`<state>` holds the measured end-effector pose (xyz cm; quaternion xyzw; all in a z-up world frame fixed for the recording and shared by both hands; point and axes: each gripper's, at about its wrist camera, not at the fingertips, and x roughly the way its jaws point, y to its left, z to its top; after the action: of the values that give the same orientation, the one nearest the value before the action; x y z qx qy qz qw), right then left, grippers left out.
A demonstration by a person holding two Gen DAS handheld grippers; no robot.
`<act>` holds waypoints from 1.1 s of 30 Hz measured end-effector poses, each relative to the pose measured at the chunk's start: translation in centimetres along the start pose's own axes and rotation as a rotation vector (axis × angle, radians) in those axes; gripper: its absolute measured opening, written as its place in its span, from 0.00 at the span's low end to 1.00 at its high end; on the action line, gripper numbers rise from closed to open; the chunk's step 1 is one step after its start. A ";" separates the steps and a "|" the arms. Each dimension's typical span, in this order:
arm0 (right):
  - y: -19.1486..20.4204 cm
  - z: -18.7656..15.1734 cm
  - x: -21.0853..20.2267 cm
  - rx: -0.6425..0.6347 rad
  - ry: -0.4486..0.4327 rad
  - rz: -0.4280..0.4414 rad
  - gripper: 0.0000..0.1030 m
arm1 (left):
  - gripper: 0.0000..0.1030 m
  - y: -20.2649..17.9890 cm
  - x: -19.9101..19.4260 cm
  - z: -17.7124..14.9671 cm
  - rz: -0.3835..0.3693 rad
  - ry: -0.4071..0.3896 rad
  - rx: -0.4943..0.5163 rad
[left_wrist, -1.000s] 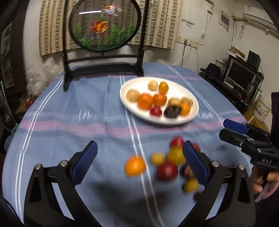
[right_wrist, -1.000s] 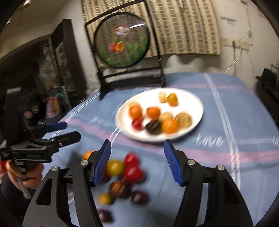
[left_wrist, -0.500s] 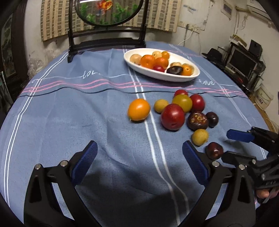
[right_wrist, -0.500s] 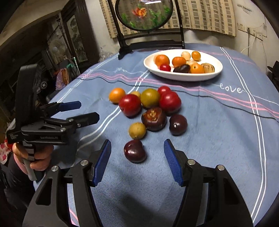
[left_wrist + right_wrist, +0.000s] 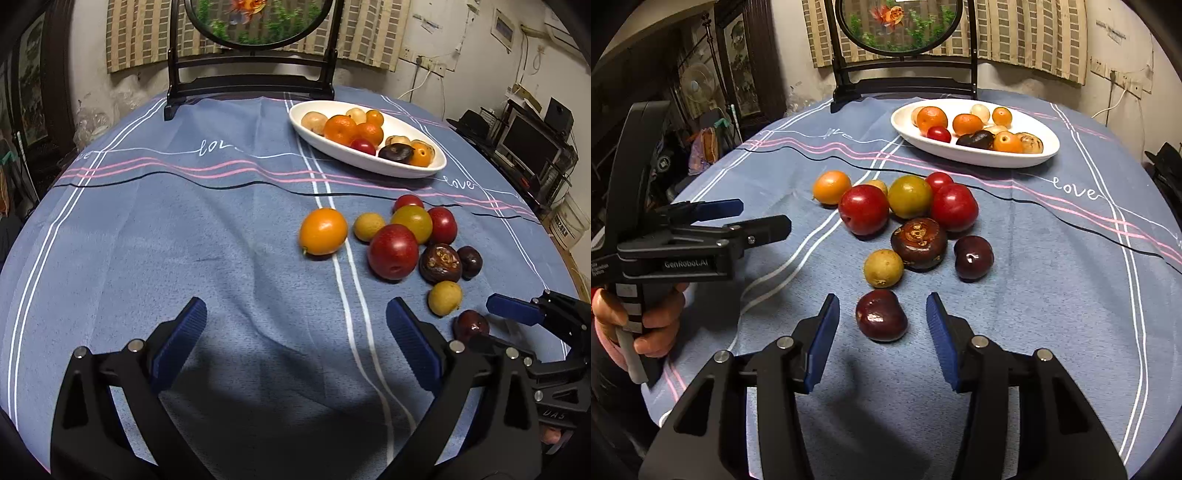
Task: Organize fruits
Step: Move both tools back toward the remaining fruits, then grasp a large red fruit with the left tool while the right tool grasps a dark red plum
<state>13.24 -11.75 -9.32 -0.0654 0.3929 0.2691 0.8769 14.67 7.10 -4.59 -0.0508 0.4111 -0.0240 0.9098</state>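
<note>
Several loose fruits lie on the blue tablecloth: an orange one, red plums, a brown mangosteen, yellow ones and dark cherries. My right gripper is open, its blue pads on either side of the nearest dark cherry, apart from it. That cherry also shows in the left wrist view. My left gripper is open and empty over bare cloth, short of the fruits. A white oval plate with several fruits sits at the far side.
A round painted screen on a black stand stands at the table's far edge. Shelves with a monitor are off to the right. Cluttered furniture is off to the left of the table.
Both grippers have dropped and pulled back toward the near fruits. My right gripper has come in around the nearest dark cherry and its jaws have narrowed.
</note>
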 end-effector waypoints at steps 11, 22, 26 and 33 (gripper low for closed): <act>0.5 0.0 0.5 -0.029 0.031 -0.013 0.39 | 0.97 0.1 0.2 0.0 0.009 0.013 -0.013; 0.8 0.0 1.1 -0.039 0.051 -0.035 0.30 | 0.97 0.2 0.3 0.0 0.009 0.015 -0.014; 0.3 -0.1 0.4 -0.014 0.015 -0.011 0.30 | 0.97 0.3 0.4 0.0 0.009 0.021 -0.015; -3.4 -0.6 -1.5 0.175 -0.084 0.025 0.30 | 0.96 0.0 0.5 -0.1 0.003 0.026 -0.003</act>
<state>13.77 -15.43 -8.92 0.0276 0.3783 0.2474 0.8916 14.97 7.02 -5.03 -0.0516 0.4230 -0.0227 0.9044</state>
